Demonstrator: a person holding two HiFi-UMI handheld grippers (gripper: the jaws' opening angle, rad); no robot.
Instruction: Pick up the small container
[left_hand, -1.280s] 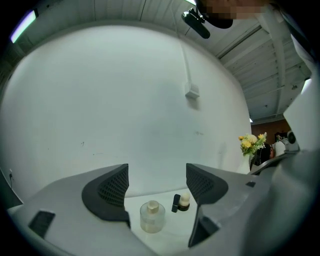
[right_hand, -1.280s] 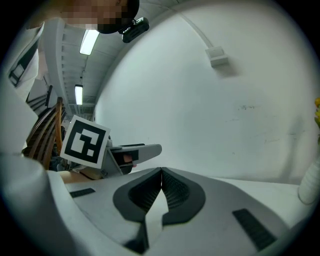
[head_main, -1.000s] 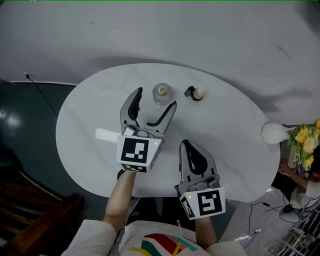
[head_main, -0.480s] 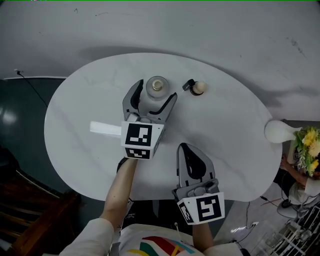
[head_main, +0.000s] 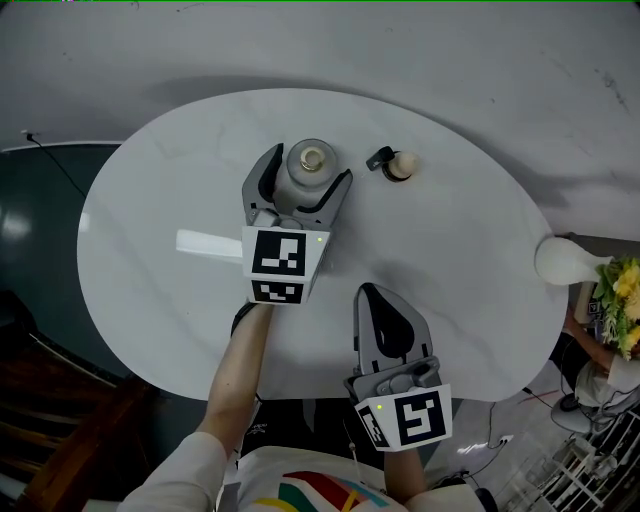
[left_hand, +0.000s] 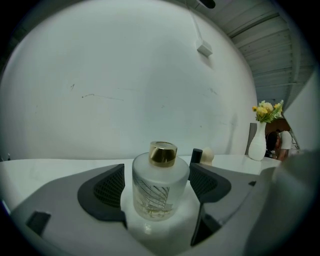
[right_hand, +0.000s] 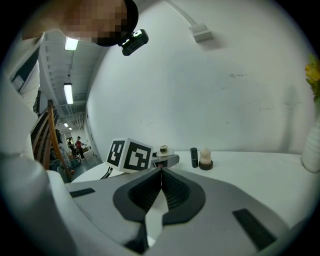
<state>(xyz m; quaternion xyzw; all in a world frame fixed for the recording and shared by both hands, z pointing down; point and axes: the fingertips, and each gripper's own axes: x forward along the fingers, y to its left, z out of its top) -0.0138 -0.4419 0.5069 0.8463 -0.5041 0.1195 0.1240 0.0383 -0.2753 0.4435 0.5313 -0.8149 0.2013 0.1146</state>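
Observation:
The small container (head_main: 311, 172) is a frosted glass bottle (left_hand: 159, 187) with a gold cap, standing upright on the white oval table (head_main: 150, 200). My left gripper (head_main: 308, 168) is open, one jaw on each side of the bottle. In the left gripper view (left_hand: 159, 175) the right pad sits almost against the glass, and a thin gap shows at the left pad. The bottle rests on the table surface. My right gripper (head_main: 369, 292) is shut and empty near the table's front edge, its pads pressed together in the right gripper view (right_hand: 161, 172).
A small black item and a cream knob (head_main: 392, 162) stand just right of the bottle. A flat white strip (head_main: 205, 243) lies left of my left gripper. A white vase (head_main: 560, 260) with yellow flowers (head_main: 622, 300) stands at the table's right end.
My left gripper moved forward until the bottle came between its jaws, and the jaws narrowed around it. The right gripper stayed where it was.

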